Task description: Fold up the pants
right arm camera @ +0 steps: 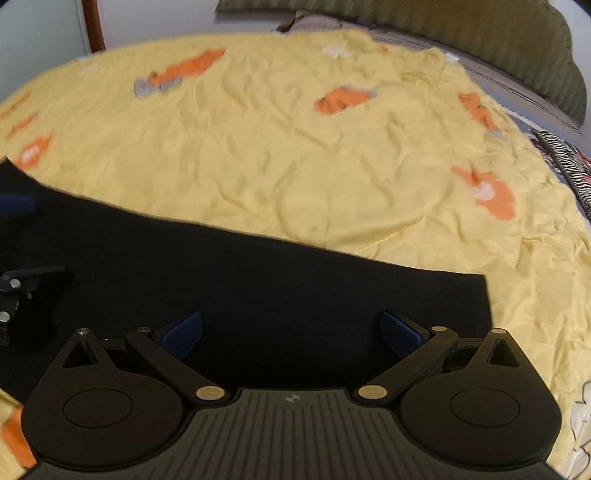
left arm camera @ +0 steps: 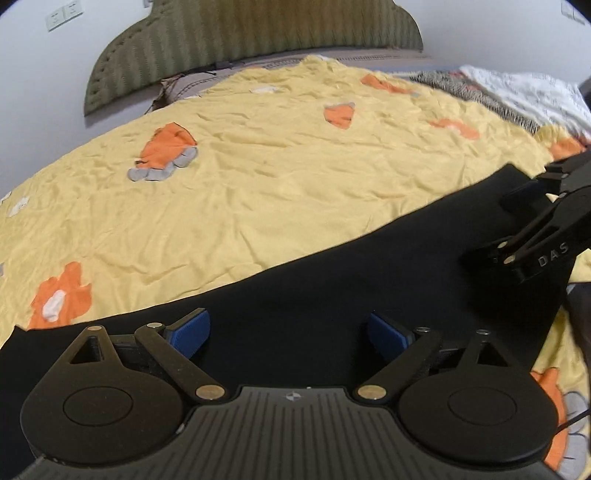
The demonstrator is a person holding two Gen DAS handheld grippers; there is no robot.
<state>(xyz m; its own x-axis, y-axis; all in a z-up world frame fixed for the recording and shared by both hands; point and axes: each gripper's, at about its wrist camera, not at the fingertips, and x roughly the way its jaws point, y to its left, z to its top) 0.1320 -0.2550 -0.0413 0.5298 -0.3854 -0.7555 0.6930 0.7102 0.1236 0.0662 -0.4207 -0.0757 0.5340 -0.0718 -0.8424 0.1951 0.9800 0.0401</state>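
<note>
Across the near part of the bed, the black pants (left arm camera: 332, 280) are laid flat as one long dark band on the yellow bedspread (left arm camera: 258, 166). The long axis of the band runs from left to right across both views, rising toward the far right in the left wrist view. One squared end of the band is seen at the right of the right wrist view, with a clean corner lying on the bedspread; the opposite end runs out of the picture at the left. Whether that end is the waistband or the leg hems cannot be told.

Directly over the band, the left gripper (left arm camera: 290, 332) is pointed steeply down, its blue pads (left arm camera: 192, 328) spread wide with only flat cloth showing between them; nothing is held. The right gripper (right arm camera: 291, 332) is likewise set over the band, near the squared right end, with its jaws standing wide and nothing gripped. From the left wrist view, the right gripper is seen further right along the band, so the right end is judged to fall to the right gripper and the left stretch to the left gripper.

The coming move is judged to turn on the near edge of the band, which lies below both grippers and is hidden by their bodies.

Beyond the bedspread, a green padded headboard (left arm camera: 258, 33) stands against the wall, and a patterned cloth (left arm camera: 480, 92) lies at the far right. No containers are in view.
</note>
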